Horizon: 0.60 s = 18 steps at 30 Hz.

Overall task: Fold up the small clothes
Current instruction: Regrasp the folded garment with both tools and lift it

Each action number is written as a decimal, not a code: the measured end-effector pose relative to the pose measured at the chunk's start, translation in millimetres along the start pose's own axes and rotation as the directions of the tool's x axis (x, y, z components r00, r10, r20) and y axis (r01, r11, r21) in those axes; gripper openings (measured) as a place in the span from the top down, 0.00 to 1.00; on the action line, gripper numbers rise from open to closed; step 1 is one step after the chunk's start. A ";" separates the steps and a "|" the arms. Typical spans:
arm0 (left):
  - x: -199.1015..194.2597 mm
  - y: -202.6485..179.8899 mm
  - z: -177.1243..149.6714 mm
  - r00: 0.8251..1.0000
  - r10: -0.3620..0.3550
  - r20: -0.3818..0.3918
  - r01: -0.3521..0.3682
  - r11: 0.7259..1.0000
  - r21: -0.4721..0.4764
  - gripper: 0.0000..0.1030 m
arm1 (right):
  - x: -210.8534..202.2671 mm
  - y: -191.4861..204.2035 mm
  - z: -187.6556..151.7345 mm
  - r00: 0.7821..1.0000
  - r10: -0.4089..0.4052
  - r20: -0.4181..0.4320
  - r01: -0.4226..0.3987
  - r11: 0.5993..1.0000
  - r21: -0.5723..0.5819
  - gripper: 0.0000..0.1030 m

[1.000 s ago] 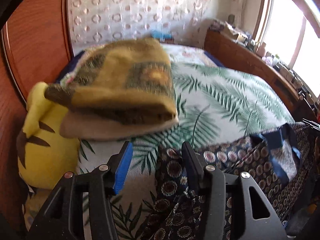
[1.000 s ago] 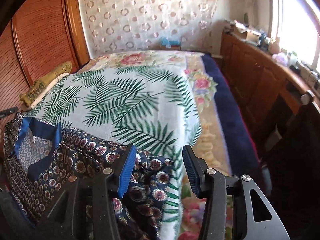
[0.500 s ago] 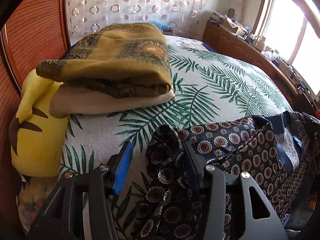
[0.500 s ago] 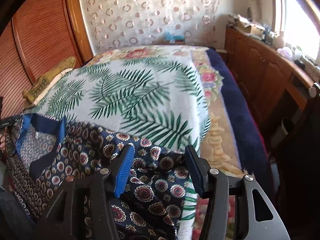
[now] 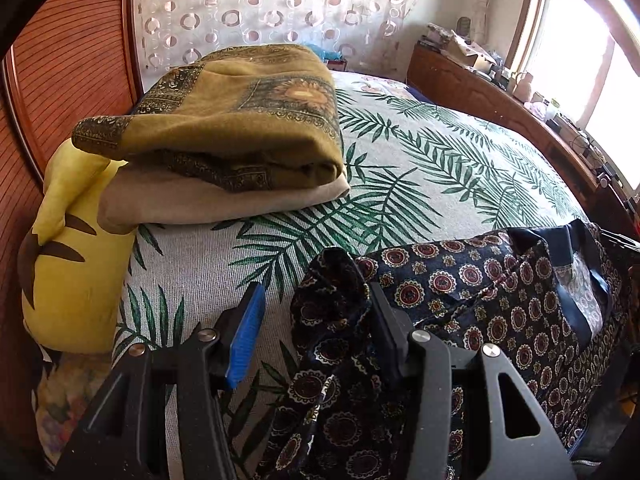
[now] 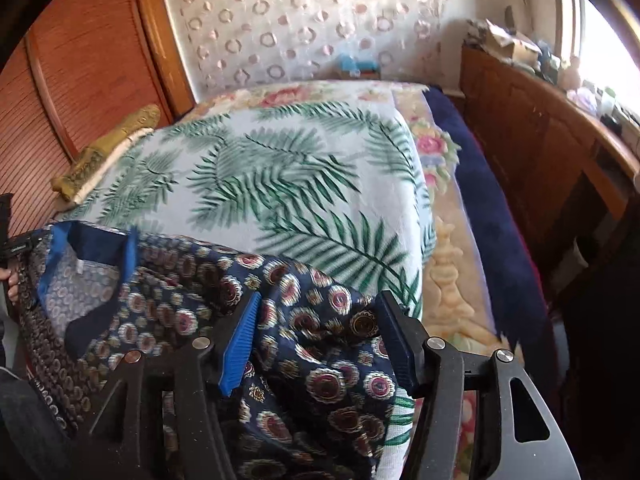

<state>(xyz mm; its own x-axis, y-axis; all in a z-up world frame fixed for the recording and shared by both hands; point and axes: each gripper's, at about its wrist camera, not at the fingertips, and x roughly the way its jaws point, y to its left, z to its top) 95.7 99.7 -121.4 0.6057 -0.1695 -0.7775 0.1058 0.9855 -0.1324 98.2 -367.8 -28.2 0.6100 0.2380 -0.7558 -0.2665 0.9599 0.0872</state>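
Both tongs — left (image 5: 316, 320), right (image 6: 316, 332) — gape around bunched patterned shirt (image 5: 480, 292) on bed (image 5: 420, 168); I'd pinch matching shoulder corners, pull taut.

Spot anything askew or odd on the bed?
The shirt isn't flat: its sleeve end is bunched up between the open left gripper fingers, and fabric is rumpled at the right gripper. The olive cloth overhangs the beige one beneath.

Both wrist views low, close over the bed (image 5: 420, 160), facing the curtain (image 6: 304, 28), sharing the patterned garment (image 5: 480, 292)
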 end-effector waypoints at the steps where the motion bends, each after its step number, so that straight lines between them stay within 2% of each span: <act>1: 0.0 -0.2 0.0 1.000 0.000 0.000 0.000 1.000 -0.001 0.49 | 0.8 -1.8 0.4 1.000 0.005 -0.002 -0.005 1.000 0.004 0.41; 5: 0.0 -1.0 0.1 1.000 0.006 0.000 -0.006 1.000 -0.002 0.49 | 1.3 0.8 2.4 1.000 -0.011 -0.001 0.011 1.000 -0.019 0.41; 10: 0.9 -2.3 1.6 1.000 0.008 -0.003 -0.008 1.000 0.002 0.49 | 9.9 7.3 7.5 0.998 -0.054 -0.039 0.052 0.997 -0.055 0.41; 15: 0.6 -4.4 0.2 1.000 0.013 0.002 -0.013 1.000 0.011 0.49 | 15.7 10.8 13.4 0.997 -0.058 -0.060 0.054 0.996 -0.064 0.42; 17: 0.5 -6.0 -0.3 1.000 0.002 0.003 -0.002 1.000 0.022 0.56 | 15.4 12.4 14.4 0.996 -0.051 -0.068 0.045 0.996 -0.082 0.49; 18: 0.2 -7.2 -0.7 1.000 -0.018 0.002 0.018 0.999 0.027 0.65 | 14.4 13.5 14.4 0.996 -0.046 -0.073 0.039 0.995 -0.094 0.56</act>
<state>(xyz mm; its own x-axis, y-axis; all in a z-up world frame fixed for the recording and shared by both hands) 94.5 92.6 -121.0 0.6054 -0.1873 -0.7735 0.1381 0.9819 -0.1297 114.1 -349.2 -28.6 0.5654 0.1825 -0.8043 -0.3117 0.9502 -0.0035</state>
